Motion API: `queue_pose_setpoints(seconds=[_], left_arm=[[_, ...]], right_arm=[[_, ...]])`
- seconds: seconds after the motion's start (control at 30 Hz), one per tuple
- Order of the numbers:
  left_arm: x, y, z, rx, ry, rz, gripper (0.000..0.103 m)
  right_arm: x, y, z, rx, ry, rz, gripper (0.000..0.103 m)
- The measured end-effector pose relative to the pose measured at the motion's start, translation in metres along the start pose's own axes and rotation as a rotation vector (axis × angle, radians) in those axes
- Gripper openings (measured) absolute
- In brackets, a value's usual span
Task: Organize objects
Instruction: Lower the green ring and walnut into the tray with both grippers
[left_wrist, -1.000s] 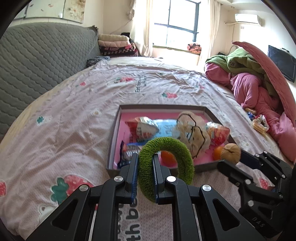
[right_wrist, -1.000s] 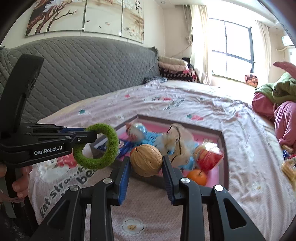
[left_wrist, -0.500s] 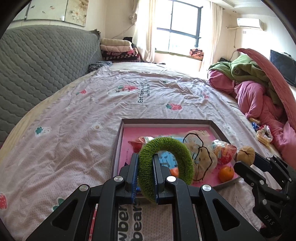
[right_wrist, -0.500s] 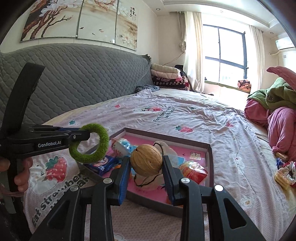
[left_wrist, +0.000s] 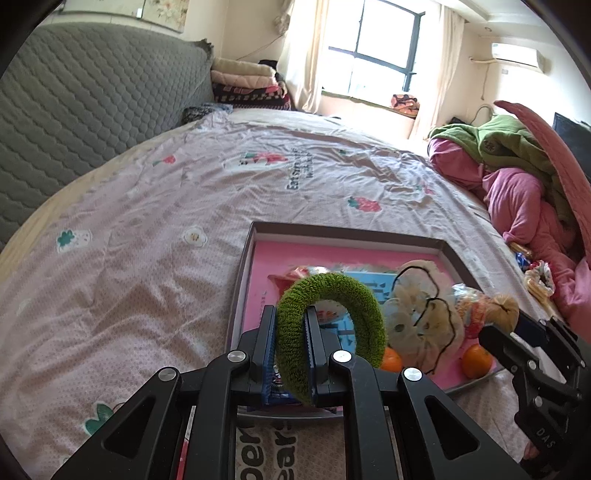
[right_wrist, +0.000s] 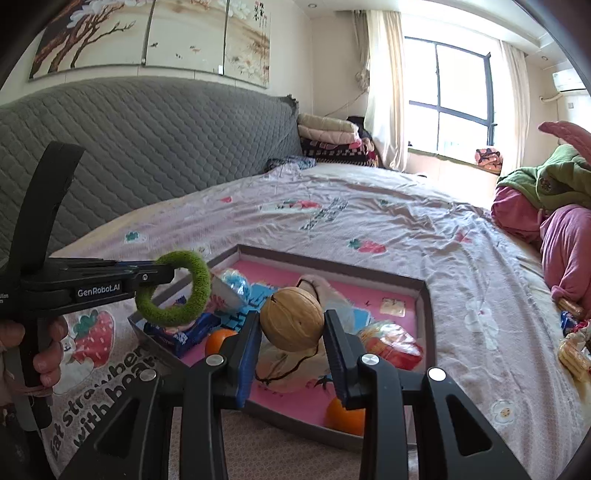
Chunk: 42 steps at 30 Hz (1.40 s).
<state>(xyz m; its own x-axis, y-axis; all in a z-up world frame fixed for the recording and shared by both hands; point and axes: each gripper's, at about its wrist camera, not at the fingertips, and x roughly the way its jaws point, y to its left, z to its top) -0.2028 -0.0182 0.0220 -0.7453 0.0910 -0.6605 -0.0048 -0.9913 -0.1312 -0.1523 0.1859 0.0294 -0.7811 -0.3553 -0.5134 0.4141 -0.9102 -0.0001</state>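
My left gripper (left_wrist: 290, 332) is shut on a fuzzy green ring (left_wrist: 328, 291), held above the near left corner of a shallow tray (left_wrist: 340, 230) with a pink floor. The ring also shows in the right wrist view (right_wrist: 173, 291). My right gripper (right_wrist: 291, 332) is shut on a tan walnut-like ball (right_wrist: 291, 319), held over the tray (right_wrist: 332, 264). That ball shows at the tip of the right gripper in the left wrist view (left_wrist: 502, 308). In the tray lie snack packets (right_wrist: 391, 345), two oranges (right_wrist: 345, 419), a blue packet (left_wrist: 373, 288) and a pale pouch with a black cord (left_wrist: 424, 317).
The tray sits on a pink bedsheet (left_wrist: 147, 240) with strawberry prints. A grey quilted headboard (right_wrist: 147, 147) runs along the left. Piled pink and green bedding (left_wrist: 524, 177) lies at the right. Small wrapped items (right_wrist: 572, 350) lie on the sheet right of the tray.
Both grippers have risen and moved forward over the tray, each still holding its object. The tray now looks lower and closer in both views.
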Motion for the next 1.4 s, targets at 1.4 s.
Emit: queue_pose_setpoints(seconds=[1.4], left_arm=[[0.029, 0.006, -0.02, -0.007, 0.067, -0.035, 0.017]], right_arm=[[0.055, -0.017, -0.023, 0.078, 0.29, 0.099, 0.035]])
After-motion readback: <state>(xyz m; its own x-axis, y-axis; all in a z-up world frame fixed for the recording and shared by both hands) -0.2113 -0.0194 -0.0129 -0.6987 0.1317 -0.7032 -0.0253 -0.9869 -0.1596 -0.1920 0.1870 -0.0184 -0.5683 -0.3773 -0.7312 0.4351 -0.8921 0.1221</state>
